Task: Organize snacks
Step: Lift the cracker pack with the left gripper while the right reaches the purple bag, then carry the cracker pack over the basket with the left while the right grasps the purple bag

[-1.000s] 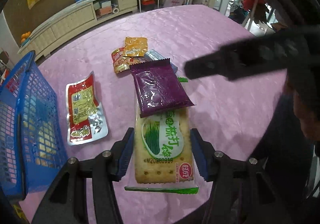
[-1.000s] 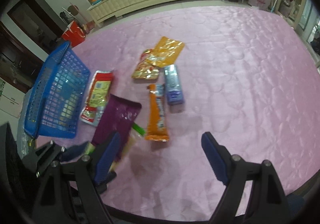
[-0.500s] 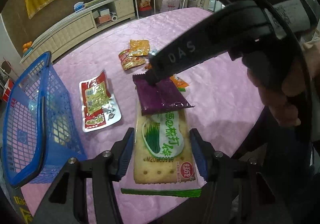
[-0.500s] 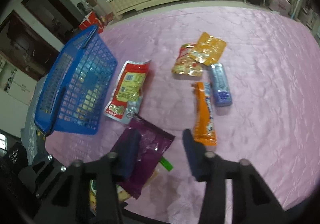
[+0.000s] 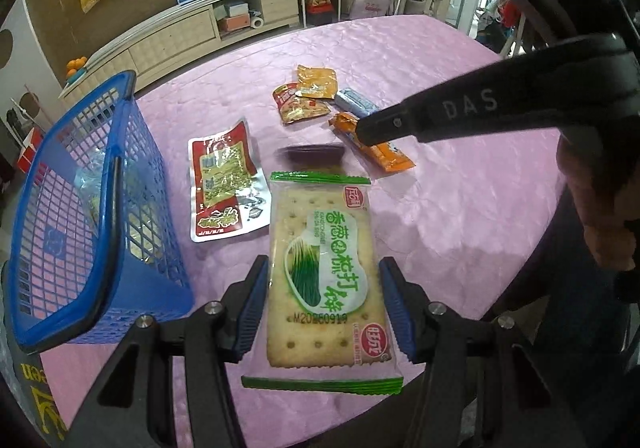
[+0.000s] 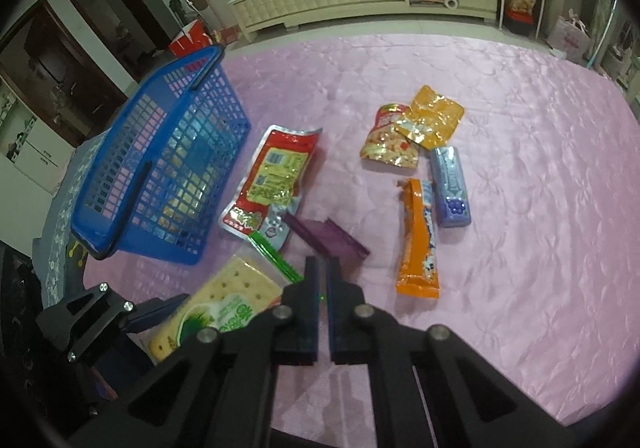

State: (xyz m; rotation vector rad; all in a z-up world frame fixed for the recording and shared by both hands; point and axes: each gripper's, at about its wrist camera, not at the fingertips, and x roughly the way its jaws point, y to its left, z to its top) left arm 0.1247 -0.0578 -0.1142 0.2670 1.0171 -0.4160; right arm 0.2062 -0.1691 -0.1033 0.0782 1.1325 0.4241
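Observation:
My left gripper [image 5: 322, 300] is shut on a green-and-white cracker pack [image 5: 326, 268] and holds it above the pink table; the pack also shows in the right wrist view [image 6: 216, 312]. My right gripper [image 6: 323, 268] is shut on a purple snack packet [image 6: 326, 238], held edge-on above the table just beyond the cracker pack; the packet shows blurred in the left wrist view [image 5: 312, 153]. The blue basket [image 5: 80, 204] stands to the left, also in the right wrist view [image 6: 160, 168].
On the pink tablecloth [image 6: 520, 168] lie a red-and-silver pouch [image 6: 272, 184], an orange stick pack [image 6: 418, 240], a blue-grey packet [image 6: 450, 188], a red-yellow pouch [image 6: 390, 144] and an orange pouch [image 6: 434, 120]. The table's near edge is close below both grippers.
My right gripper closed on the purple packet and lifted it off the cracker pack. My left gripper has risen a little with the cracker pack.

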